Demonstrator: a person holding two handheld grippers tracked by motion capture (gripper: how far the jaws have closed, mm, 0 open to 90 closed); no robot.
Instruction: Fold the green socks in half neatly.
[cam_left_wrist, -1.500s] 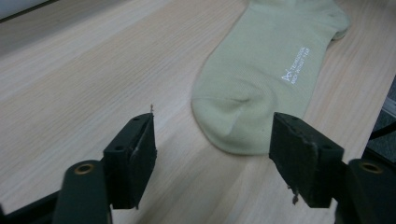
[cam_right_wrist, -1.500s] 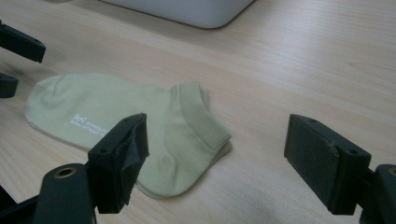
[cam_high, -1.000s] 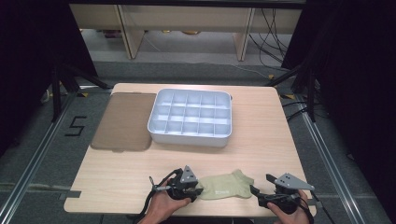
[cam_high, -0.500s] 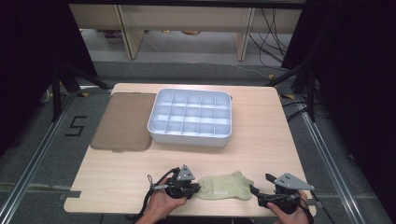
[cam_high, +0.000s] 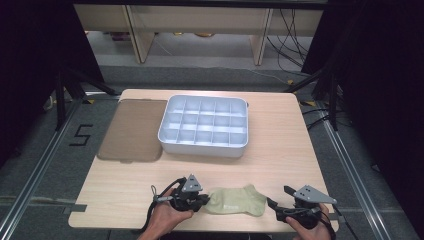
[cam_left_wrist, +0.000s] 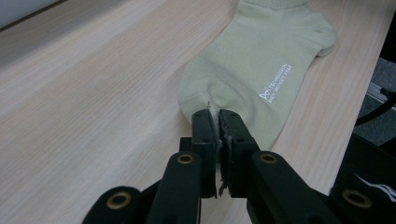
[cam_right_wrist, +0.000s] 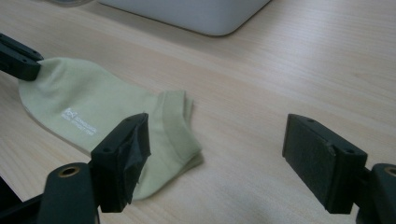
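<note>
A pale green ankle sock (cam_high: 235, 200) lies flat near the table's front edge, between the two grippers. My left gripper (cam_high: 204, 200) is at its left end. In the left gripper view its jaws (cam_left_wrist: 214, 114) have just been closing and now pinch the edge of the sock's (cam_left_wrist: 261, 70) toe. My right gripper (cam_high: 280, 197) rests just right of the sock's cuff. The right gripper view has this gripper (cam_right_wrist: 215, 135) standing wide open, with bare table between the pads and the cuff of the sock (cam_right_wrist: 93, 112) beside its left pad.
A white tray (cam_high: 200, 147) divided into several compartments stands mid-table, its wall (cam_right_wrist: 201, 14) also in the right gripper view. A flat brown lid (cam_high: 132, 130) lies left of it. Bare wood table (cam_high: 280, 150) runs on the right. Floor rails flank the table.
My left gripper's jaws have closed onto the sock's toe end. The right gripper has stayed where it was, open.
</note>
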